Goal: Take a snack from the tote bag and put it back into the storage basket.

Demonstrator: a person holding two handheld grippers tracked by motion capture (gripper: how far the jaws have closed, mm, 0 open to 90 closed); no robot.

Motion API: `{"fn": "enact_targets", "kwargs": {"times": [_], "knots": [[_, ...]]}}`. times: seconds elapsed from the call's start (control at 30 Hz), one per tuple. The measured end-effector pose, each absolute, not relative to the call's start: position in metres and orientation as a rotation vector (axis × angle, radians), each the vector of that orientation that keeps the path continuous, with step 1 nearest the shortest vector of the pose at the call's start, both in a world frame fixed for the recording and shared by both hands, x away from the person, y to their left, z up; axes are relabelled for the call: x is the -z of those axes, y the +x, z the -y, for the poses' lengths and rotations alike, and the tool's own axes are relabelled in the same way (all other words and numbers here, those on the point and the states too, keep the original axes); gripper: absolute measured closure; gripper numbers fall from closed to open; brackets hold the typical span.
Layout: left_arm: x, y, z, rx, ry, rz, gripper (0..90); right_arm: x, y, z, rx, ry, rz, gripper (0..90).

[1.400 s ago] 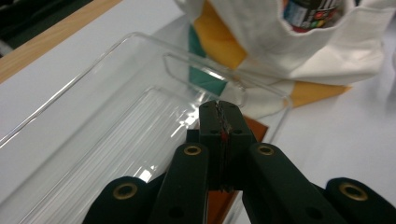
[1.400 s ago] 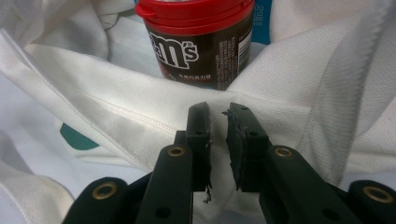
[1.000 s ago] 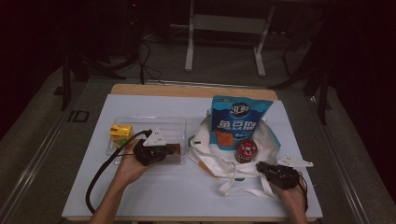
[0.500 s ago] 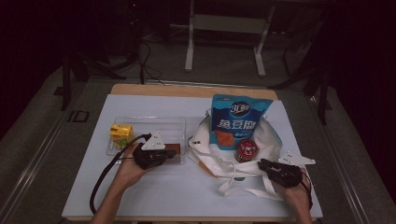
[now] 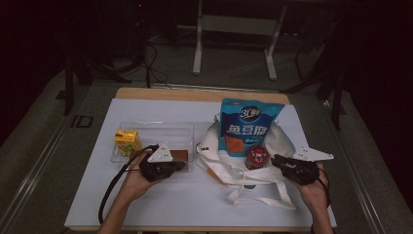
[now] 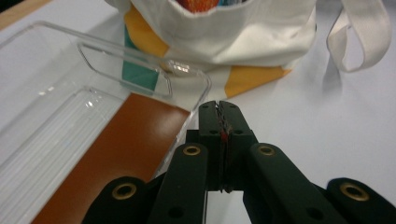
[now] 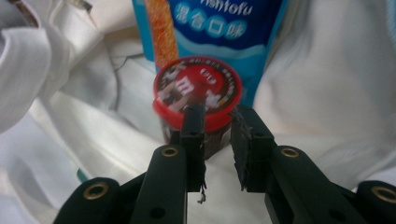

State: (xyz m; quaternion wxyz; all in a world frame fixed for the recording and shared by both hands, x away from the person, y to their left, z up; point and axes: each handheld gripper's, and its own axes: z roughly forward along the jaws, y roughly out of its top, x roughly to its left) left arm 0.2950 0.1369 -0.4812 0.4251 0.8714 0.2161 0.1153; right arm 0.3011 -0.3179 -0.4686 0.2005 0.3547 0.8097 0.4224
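Observation:
A red-lidded jar (image 5: 256, 157) stands in the open white tote bag (image 5: 214, 146), in front of a blue snack pouch (image 5: 251, 127). My right gripper (image 5: 276, 161) hovers just right of the jar. Seen along its jaws, my right gripper (image 7: 218, 112) is open with a narrow gap, the jar (image 7: 198, 91) just beyond its tips and nothing pinched. My left gripper (image 5: 182, 165) is shut on nothing at the near right corner of the clear tray (image 5: 156, 126). In its own view my left gripper (image 6: 219, 103) sits beside the tray wall (image 6: 140, 65), next to a brown bar (image 6: 116, 149).
A yellow juice box (image 5: 127, 141) stands in the tray's left end. The tote's straps (image 5: 258, 197) trail toward the table's near edge. The tote (image 6: 243, 32) lies right behind the tray corner. The white mat (image 5: 195, 204) covers a wooden table.
My right gripper has lifted a little while the jar stayed in place. The left hand has hardly moved.

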Motion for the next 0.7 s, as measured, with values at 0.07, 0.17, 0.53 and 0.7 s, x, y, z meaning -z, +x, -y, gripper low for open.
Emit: {"fn": "enact_targets", "kwargs": {"times": [0.07, 0.17, 0.53, 0.7], "knots": [[0.485, 0.294, -0.138, -0.278, 2.179, -0.541, 88.8, 0.466, 0.305, 0.318, -1.178, 0.997, -2.261, 75.1], [0.488, 0.292, -0.139, -0.275, 2.177, -0.544, 88.8, 0.464, 0.309, 0.317, -1.172, 0.992, -2.267, 75.1], [0.499, 0.280, -0.143, -0.277, 2.168, -0.530, 85.1, 0.454, 0.318, 0.311, -1.170, 0.962, -2.268, 73.2], [0.506, 0.275, -0.143, -0.268, 2.172, -0.521, 84.3, 0.449, 0.323, 0.310, -1.154, 0.966, -2.268, 72.6]]}}
